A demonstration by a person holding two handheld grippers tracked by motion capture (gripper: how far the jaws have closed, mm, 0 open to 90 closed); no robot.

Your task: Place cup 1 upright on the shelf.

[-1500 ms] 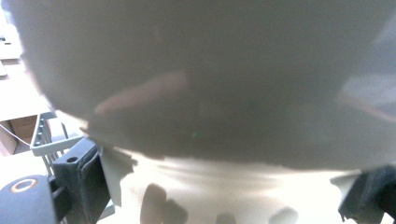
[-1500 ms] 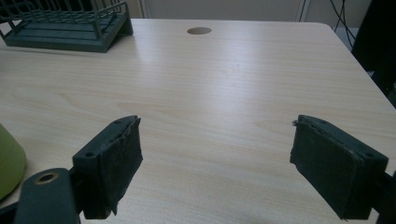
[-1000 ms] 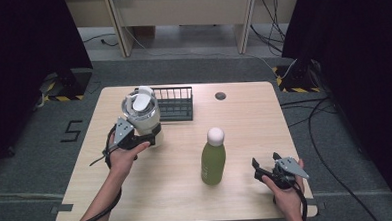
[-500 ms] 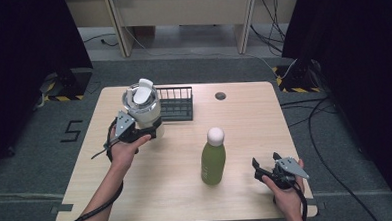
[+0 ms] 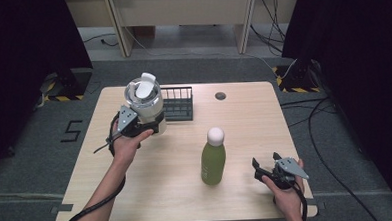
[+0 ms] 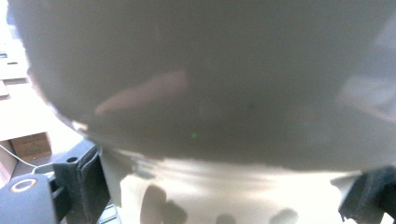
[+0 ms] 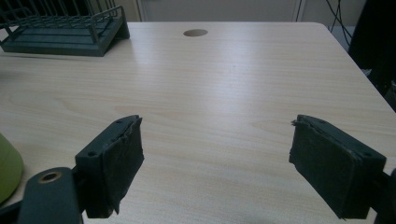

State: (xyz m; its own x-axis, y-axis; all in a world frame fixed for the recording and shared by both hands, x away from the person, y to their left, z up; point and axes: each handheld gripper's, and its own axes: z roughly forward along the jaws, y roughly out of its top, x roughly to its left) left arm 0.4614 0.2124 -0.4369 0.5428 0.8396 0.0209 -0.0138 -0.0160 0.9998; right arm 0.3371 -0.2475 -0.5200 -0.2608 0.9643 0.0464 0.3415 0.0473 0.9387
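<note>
Between our left gripper's [image 5: 152, 123] black jaws we hold a clear, white-lidded jar [image 5: 143, 99]; beyond it, a dark-green rack [image 5: 177, 105]; a green, white-capped bottle [image 5: 213, 157].

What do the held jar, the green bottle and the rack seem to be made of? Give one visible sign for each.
Jar: probably clear glass or plastic, since its rim glints; white lid looks like plastic.
Green bottle: probably matte coated metal or plastic, given its even colour without glare; white cap.
Rack: dark coated wire, shown by thin parallel bars.

Both grippers were black, each topped by a grey three-cornered plate and trailing a black cable; forearms were bare.
</note>
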